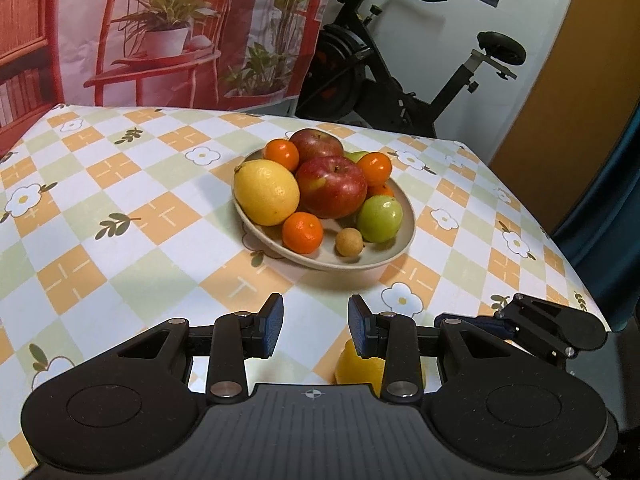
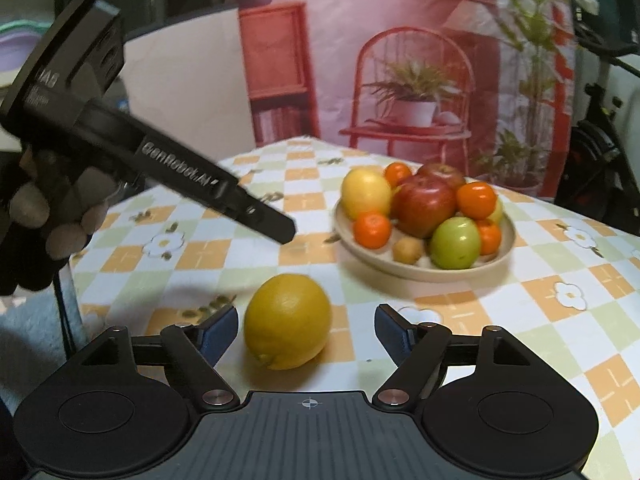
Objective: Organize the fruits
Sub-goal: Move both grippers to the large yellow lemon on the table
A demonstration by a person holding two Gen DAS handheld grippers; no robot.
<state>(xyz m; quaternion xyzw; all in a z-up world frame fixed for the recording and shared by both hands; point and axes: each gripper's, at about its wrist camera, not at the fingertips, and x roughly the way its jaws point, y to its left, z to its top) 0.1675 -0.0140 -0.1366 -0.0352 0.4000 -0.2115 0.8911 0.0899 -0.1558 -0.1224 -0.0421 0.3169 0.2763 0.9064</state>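
- Right tool [image 2: 306, 334] – pads wide apart, straddling a lemon [image 2: 287, 320] on the table [image 2: 560, 320], not pressing it.
- Left tool [image 1: 315, 326] – narrow, empty, facing the fruit bowl [image 1: 396, 248].

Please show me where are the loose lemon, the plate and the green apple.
Loose lemon [image 2: 287, 320], right wrist view, middle of its peel.
Plate [image 1: 404, 222], left wrist view, right rim.
Green apple [image 1: 379, 218], left wrist view, middle of its skin.

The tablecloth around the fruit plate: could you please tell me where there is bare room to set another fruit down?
Free: the wide stretch of tablecloth left of the plate, up to the backdrop, and the strip between the plate and the left claw. Crowded: the plate itself, heaped with fruit, and the near corner, where the loose lemon lies between the right claw's open fingers.
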